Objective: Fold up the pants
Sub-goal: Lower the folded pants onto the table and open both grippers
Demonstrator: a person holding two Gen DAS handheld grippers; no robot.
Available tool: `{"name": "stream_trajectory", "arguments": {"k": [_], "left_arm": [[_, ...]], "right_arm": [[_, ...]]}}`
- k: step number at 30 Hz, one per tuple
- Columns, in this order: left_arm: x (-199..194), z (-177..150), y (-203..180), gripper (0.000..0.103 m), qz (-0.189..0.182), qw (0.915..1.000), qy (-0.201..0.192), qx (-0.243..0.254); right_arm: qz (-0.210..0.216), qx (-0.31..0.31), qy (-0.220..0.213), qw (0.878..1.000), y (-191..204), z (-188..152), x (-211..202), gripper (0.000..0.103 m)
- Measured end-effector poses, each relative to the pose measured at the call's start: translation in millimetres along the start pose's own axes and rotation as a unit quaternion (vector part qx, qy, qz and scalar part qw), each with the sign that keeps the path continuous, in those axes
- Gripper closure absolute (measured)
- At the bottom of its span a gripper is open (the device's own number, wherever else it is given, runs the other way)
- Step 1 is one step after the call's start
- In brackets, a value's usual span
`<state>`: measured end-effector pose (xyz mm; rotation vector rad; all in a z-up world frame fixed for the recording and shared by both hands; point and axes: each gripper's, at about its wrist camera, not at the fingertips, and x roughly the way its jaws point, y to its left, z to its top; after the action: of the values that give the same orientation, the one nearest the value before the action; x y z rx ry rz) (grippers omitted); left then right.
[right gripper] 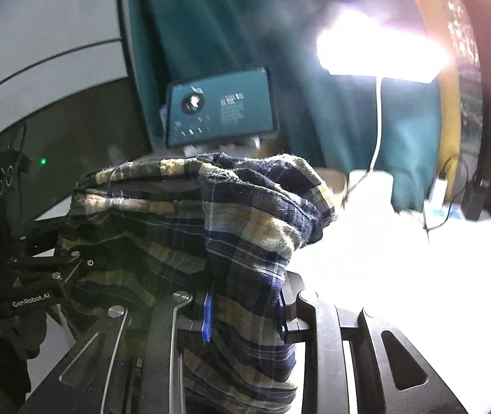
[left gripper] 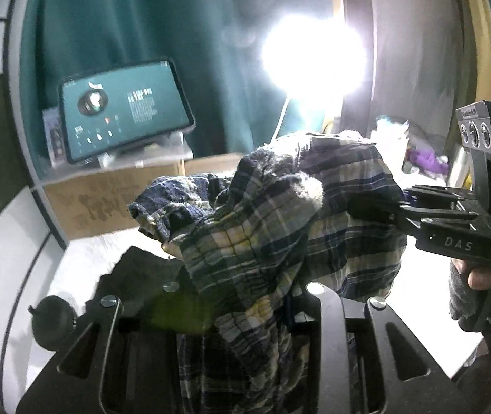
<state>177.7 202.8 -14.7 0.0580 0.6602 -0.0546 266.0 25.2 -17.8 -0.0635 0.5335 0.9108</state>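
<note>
Left jaws: the left gripper (left gripper: 245, 310) is clamped narrow on a bunched fold of the plaid pants (left gripper: 280, 207); cloth fills the gap between its fingers.
Right jaws: the right gripper (right gripper: 245, 314) is likewise pinched on the same plaid cloth, which runs down between its fingers.
Pants, place: held up off the white surface (left gripper: 86, 255), gathered in a loose heap that stands above and just ahead of both sets of jaws.
Pants, long axis: it appears to run sideways from one gripper to the other, but the fabric is too crumpled to be sure.
Grippers, relation: close side by side; the right gripper (left gripper: 452, 214) reaches in from the right edge of the left wrist view, its tip buried in the cloth.
Which hand is nearer: neither, both grip the garment.
Behind: a tablet (left gripper: 124, 110) on a cardboard box (left gripper: 90, 203), a teal curtain (left gripper: 124, 17), a glaring lamp (left gripper: 314, 55).
Coming move, as judged: the cloth must come down flat on the white surface below and ahead; the bunching could trap creases.
</note>
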Motion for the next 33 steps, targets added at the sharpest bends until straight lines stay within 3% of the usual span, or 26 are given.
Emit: {"name": "stream_trajectory", "arguments": {"k": [11, 17, 20, 23, 26, 33], "left_arm": [[68, -19, 26, 0.07, 0.005, 0.9959, 0.082, -0.038], [95, -30, 42, 0.061, 0.021, 0.9904, 0.122, -0.062], [101, -32, 51, 0.055, 0.026, 0.9879, 0.132, -0.077], [98, -32, 58, 0.05, 0.029, 0.9866, 0.134, -0.088], [91, -32, 63, 0.048, 0.035, 0.9858, 0.134, -0.095], [72, -29, 74, 0.045, 0.053, 0.983, 0.126, -0.123]], "right_arm": [[0.018, 0.03, 0.069, 0.997, -34, -19, 77, 0.076], [0.017, 0.035, 0.125, 0.991, -53, -21, 119, 0.076], [0.011, 0.041, 0.146, 0.988, -63, -25, 132, 0.068], [0.0, 0.056, 0.146, 0.988, -76, -28, 136, 0.065], [-0.026, 0.067, 0.136, 0.988, -90, -28, 132, 0.051], [-0.063, 0.068, 0.123, 0.988, -103, -29, 120, 0.051]]}}
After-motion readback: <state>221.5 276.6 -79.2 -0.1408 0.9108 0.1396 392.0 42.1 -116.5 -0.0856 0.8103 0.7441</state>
